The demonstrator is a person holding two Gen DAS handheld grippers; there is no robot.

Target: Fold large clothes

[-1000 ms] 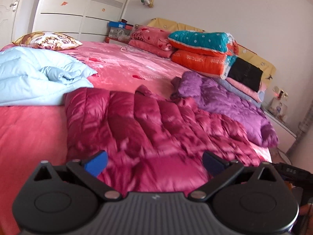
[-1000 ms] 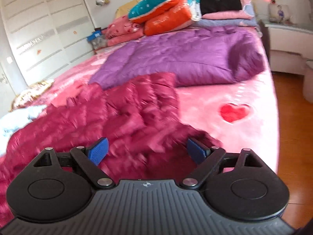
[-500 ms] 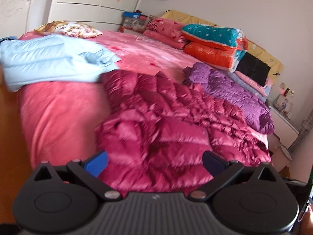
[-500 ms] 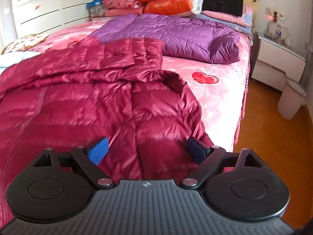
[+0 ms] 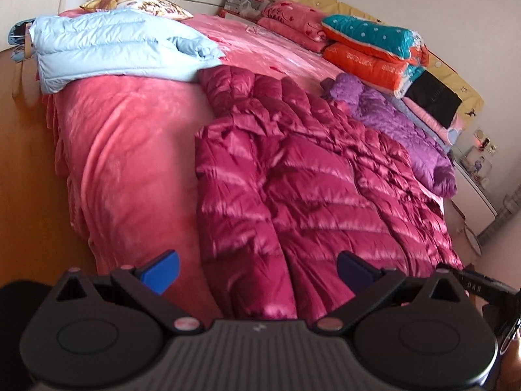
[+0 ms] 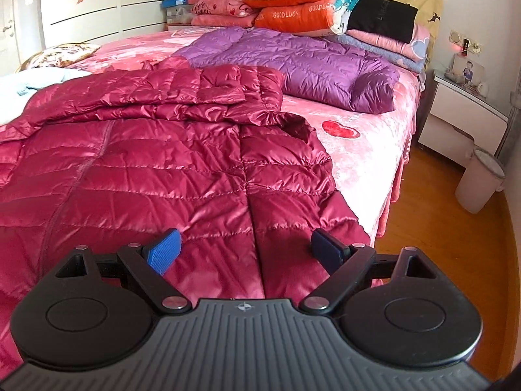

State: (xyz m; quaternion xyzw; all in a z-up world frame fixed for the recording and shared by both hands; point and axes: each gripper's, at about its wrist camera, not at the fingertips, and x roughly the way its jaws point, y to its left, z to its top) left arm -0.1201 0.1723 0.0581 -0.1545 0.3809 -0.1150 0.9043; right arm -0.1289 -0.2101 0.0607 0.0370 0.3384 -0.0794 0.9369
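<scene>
Clearly both grippers are free of cloth. The left gripper (image 5: pixel 257 270) has its jaws spread wide with nothing between them, and the right gripper (image 6: pixel 246 249) is the same, jaws apart and empty, hanging above the garment's near part.

The crimson down coat (image 6: pixel 156 169) lies flat on the bed (image 5: pixel 130 150), its hem at the near edge by the person and its collar end pointing away toward the headboard, so its long axis runs straight ahead from both sets of jaws. A central seam or zip line runs away from the right gripper almost dead ahead. One sleeve looks folded across the upper part. On the right the coat stops short of the bed's right edge; on the left a broad strip of bare pink cover separates it from the left edge.

Judging by this, the right gripper is nearer the coat's right hem corner and the left gripper nearer its left hem corner, each well placed to reach straight down.

A purple coat (image 6: pixel 302 65) lies beyond, toward the headboard, and a pale blue one (image 5: pixel 110 45) at the far left corner.
</scene>
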